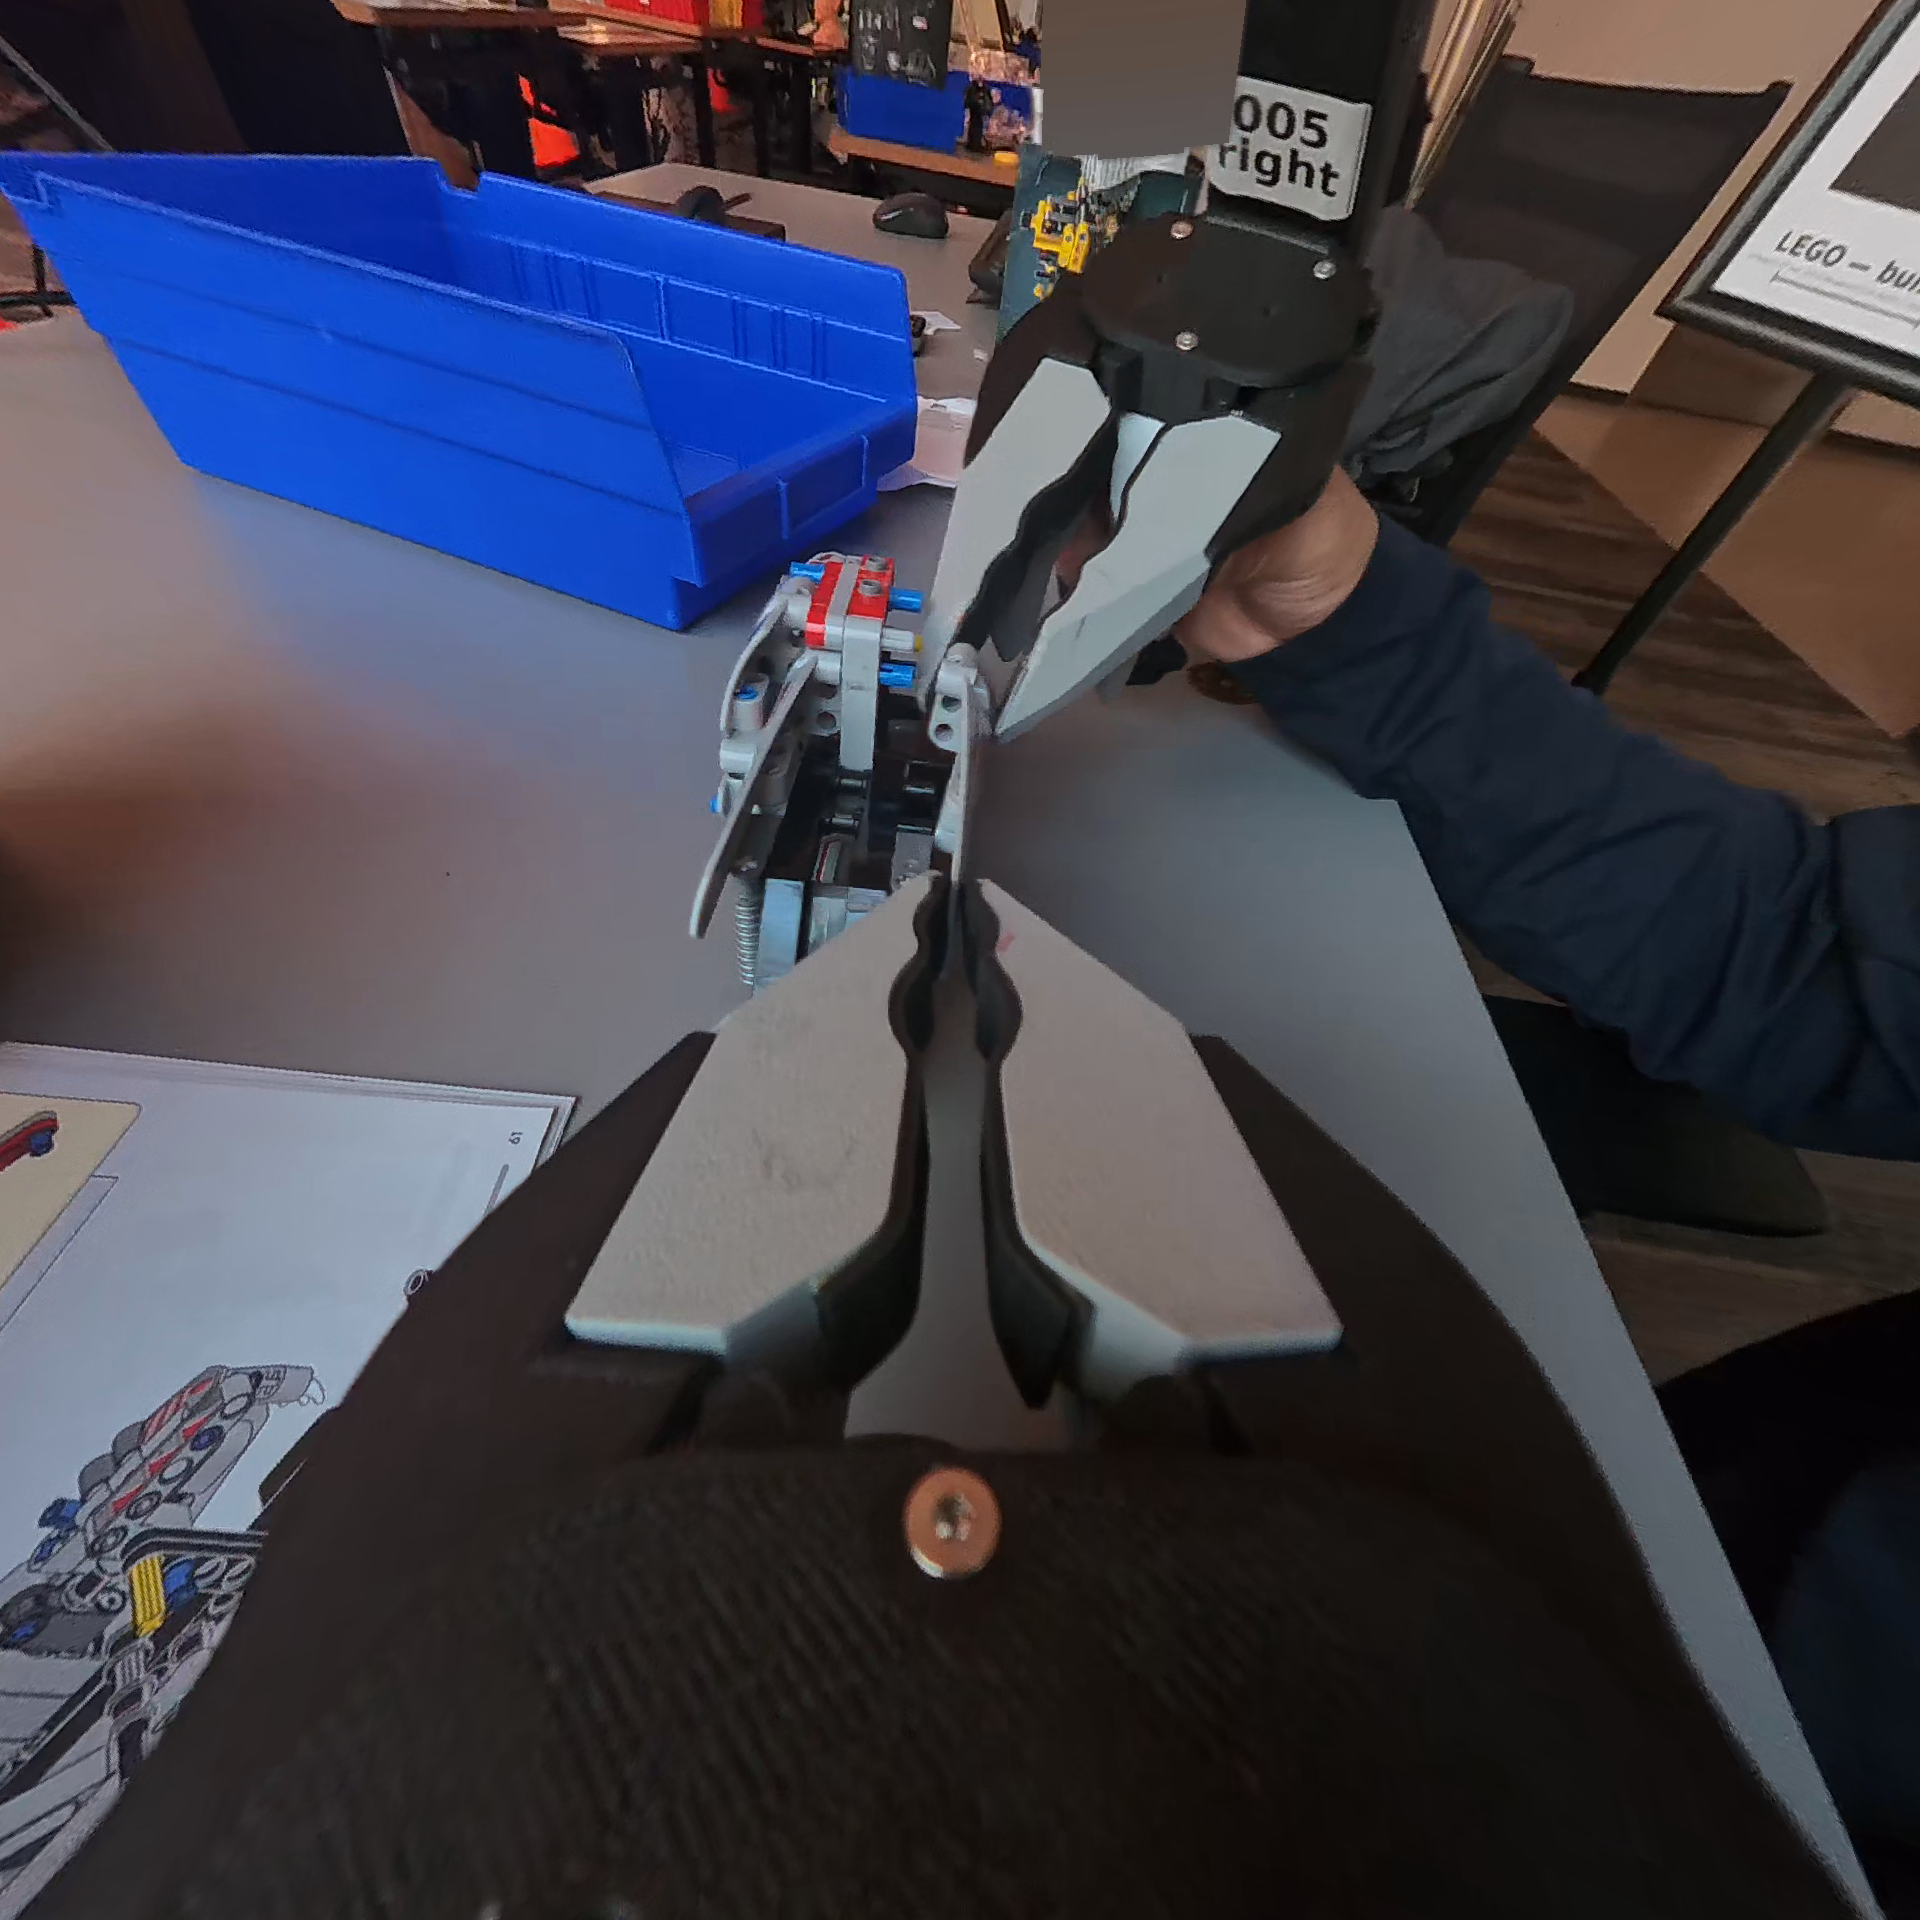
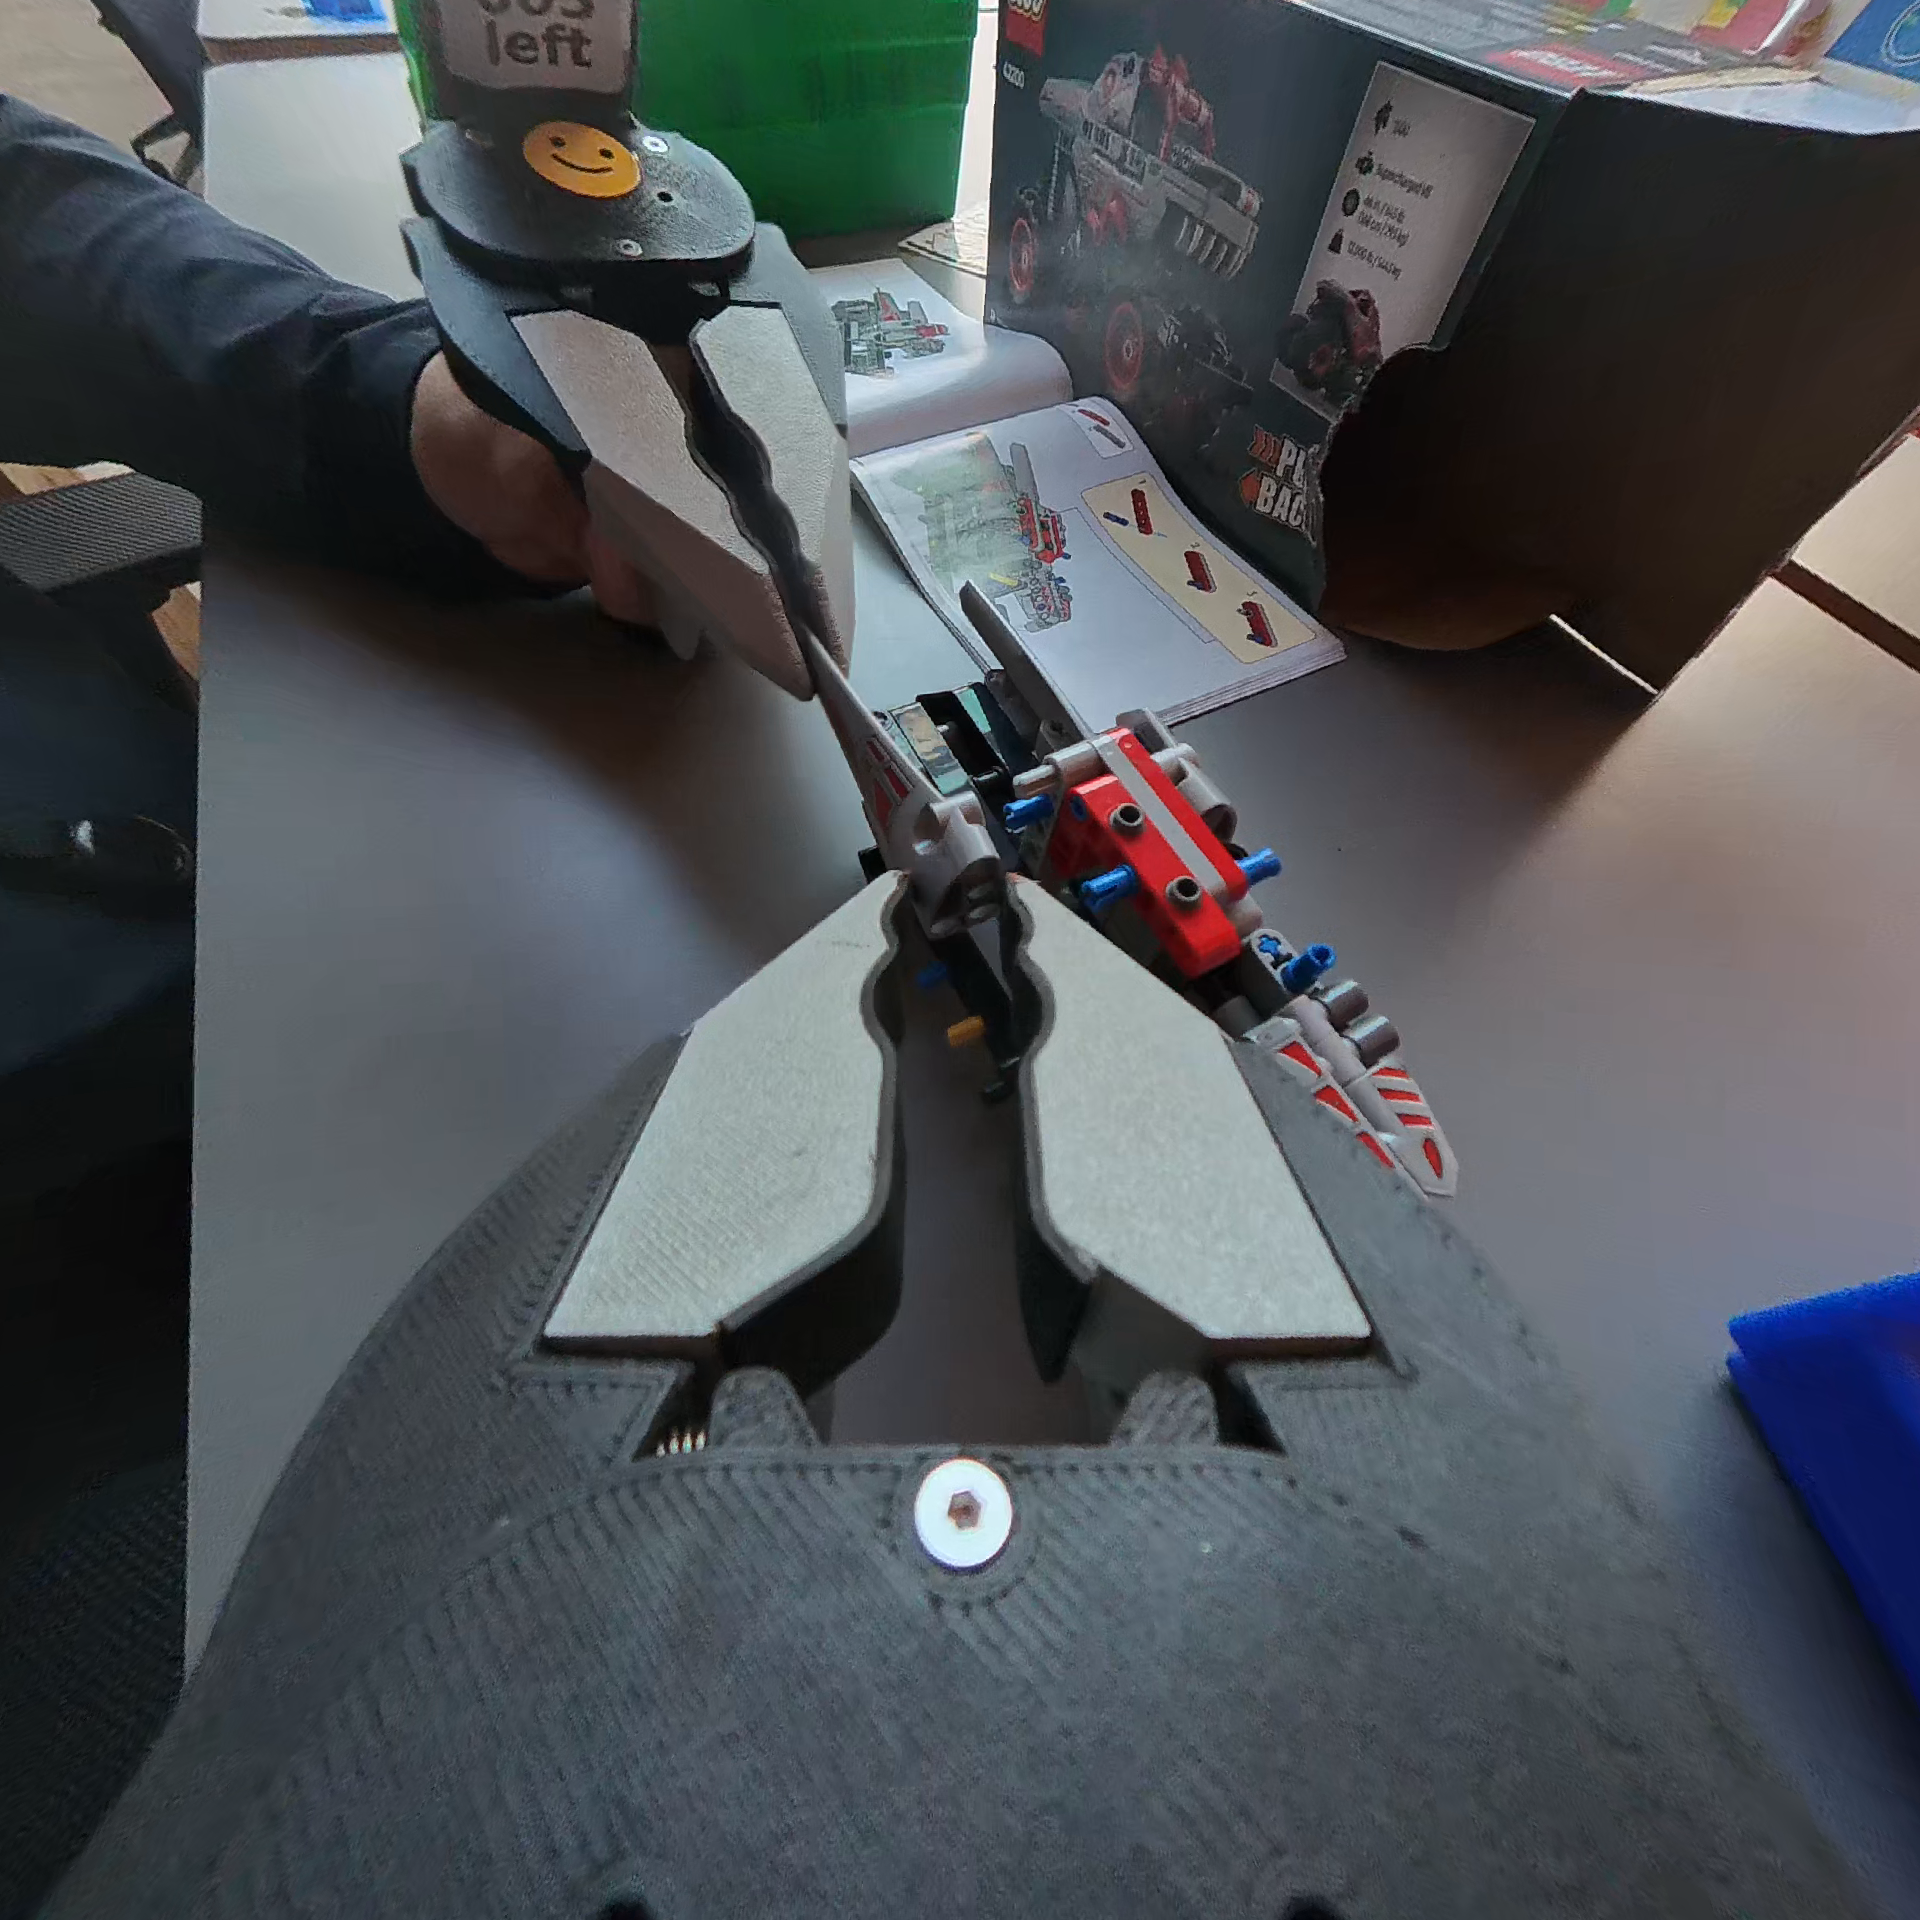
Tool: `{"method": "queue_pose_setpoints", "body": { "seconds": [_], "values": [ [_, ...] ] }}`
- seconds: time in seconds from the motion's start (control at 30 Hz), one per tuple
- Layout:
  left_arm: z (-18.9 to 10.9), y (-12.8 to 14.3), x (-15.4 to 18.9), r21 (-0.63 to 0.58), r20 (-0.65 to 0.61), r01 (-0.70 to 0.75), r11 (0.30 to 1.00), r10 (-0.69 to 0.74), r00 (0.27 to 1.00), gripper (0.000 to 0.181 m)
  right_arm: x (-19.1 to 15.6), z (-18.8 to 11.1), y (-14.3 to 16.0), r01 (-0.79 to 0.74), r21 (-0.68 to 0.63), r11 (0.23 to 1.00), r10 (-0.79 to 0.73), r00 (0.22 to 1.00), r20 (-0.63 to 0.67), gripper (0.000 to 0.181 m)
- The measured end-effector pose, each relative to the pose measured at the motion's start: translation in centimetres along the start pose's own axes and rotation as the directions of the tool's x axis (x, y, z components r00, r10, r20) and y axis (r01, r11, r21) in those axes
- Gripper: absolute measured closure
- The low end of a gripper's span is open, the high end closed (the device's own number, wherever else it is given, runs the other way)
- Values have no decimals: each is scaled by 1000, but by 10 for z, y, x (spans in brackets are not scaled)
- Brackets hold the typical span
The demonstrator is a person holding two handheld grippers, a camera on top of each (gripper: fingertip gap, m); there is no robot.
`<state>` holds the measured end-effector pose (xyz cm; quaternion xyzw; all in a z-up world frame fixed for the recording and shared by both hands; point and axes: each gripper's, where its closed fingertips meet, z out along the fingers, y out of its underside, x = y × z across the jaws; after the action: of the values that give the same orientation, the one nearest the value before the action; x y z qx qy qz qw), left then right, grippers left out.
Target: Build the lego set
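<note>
Both grippers — left gripper (image 1: 954, 896), right gripper (image 2: 956, 894) — pinch one thin grey panel (image 2: 883, 774).

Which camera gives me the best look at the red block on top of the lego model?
The right wrist view: the red block sits near the centre, large and seen from above, with its pin holes and blue pins clear. The left wrist view shows it farther off and smaller, end-on at the model's top.

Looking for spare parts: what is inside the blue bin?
In the left wrist view the blue bin shows only bare blue floor at its open front end; its tall side wall hides the rest of the inside.
</note>
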<state>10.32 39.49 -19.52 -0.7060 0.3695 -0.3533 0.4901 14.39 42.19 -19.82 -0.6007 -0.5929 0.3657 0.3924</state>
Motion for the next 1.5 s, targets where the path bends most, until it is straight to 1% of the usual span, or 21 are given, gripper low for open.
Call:
{"method": "queue_pose_setpoints", "body": {
  "seconds": [0.13, 0.17, 0.2, 0.37, 0.43, 0.5, 0.6, 0.67, 0.77, 1.1, 1.27, 1.5],
  "values": [
    [-1, 0, 0, 1, -22, 15, 1000, -15, 1000, 181, -1, -1, 2, -16, -4, 1000, 16, 1000, 14, 170],
    [-1, 1, 1, -2, -25, 13, 1000, -14, 1000, 181, -1, -2, 3, -15, -10, 1000, 15, 1000, 17, 179],
    [-1, 1, 0, -3, -20, 14, 1000, -14, 1000, 181, -1, -2, 4, -13, -10, 1000, 13, 1000, 20, 181],
    [-2, 0, 1, 2, -48, 38, 999, -38, 998, 181, -1, -4, 1, -18, 11, 1000, 17, 1000, 23, 181],
    [-2, 0, 4, 3, -74, 35, 999, -35, 997, 181, 0, -4, 1, -27, 8, 1000, 27, 999, 24, 173],
    [-3, 1, 4, -3, -83, 22, 1000, -23, 996, 181, 0, -4, 1, -41, 14, 999, 41, 999, 34, 170],
    [-5, 0, 1, 4, -73, -11, 1000, 11, 997, 181, -3, -3, 0, -55, 23, 998, 53, 997, 56, 171],
    [-7, -3, 3, 21, -98, -23, 1000, 24, 995, 181, -4, -2, 0, -49, 20, 999, 48, 997, 61, 172],
    [-6, -2, 4, 14, -117, -41, 999, 43, 992, 181, -6, 0, 1, -34, 3, 999, 33, 998, 58, 174],
    [-3, -2, -1, 10, -107, -20, 1000, 21, 994, 181, -4, 0, 3, -2, -10, 1000, 2, 1000, 30, 175],
    [-2, -8, 1, 45, -125, -12, 999, 17, 992, 181, -2, -3, 1, -8, 7, 1000, 8, 1000, 20, 175],
    [-1, -8, 4, 52, -95, -61, 997, 66, 993, 181, -3, -4, 3, 12, 7, 1000, -13, 1000, 19, 174]
  ]
}}
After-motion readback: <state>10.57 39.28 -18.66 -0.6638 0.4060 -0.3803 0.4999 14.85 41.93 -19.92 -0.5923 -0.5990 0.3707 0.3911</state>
